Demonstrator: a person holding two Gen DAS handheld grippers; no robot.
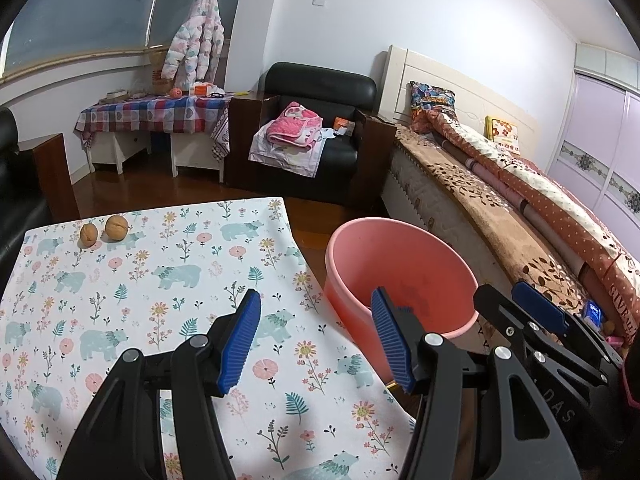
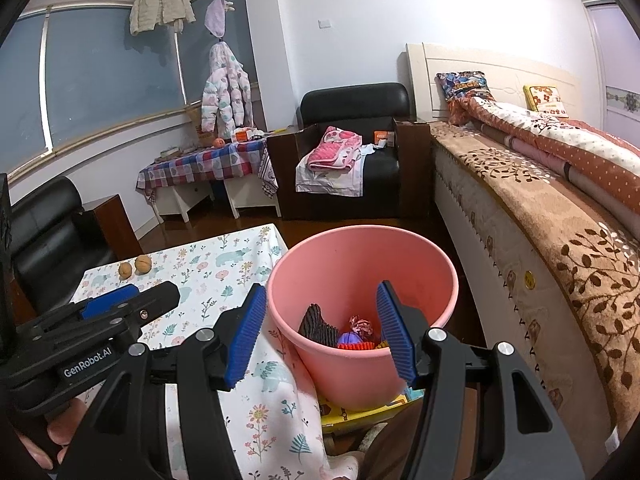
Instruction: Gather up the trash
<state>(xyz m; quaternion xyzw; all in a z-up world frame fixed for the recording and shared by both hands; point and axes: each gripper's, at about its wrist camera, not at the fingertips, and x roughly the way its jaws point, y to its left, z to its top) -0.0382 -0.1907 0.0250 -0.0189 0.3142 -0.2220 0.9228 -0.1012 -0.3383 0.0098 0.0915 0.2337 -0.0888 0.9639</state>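
Nearest the lens, the right tongs [image 2: 320,338] are seen with the blue ribbed pads spread apart and nothing between them, poised above the near rim of the pink bucket [image 2: 400,248]. The left tongs [image 1: 316,344] are likewise held apart and empty, over the right part of the table [image 1: 180,280], which is covered by a cloth printed with bears and flowers. In the right wrist view a hand [image 2: 52,436] is glimpsed at the lower left, gripping the left tool. Inside the bucket, several pieces of trash are already gathered: a dark ribbed piece [image 2: 318,324], a crumpled pink and white wad [image 2: 360,326], and a purple, red and yellow heap [image 2: 354,342] whose nature cannot be told. The bucket is stood just beside the table's right edge, between the table and the bed [image 2: 540,208]. Further off, at the table's far left corner, two walnuts [image 1: 105,229] are left lying close together. The rest of the cloth is seen bare. The collecting is therefore judged mostly done; if the walnuts are counted as trash, they alone remain to be picked up and dropped in.
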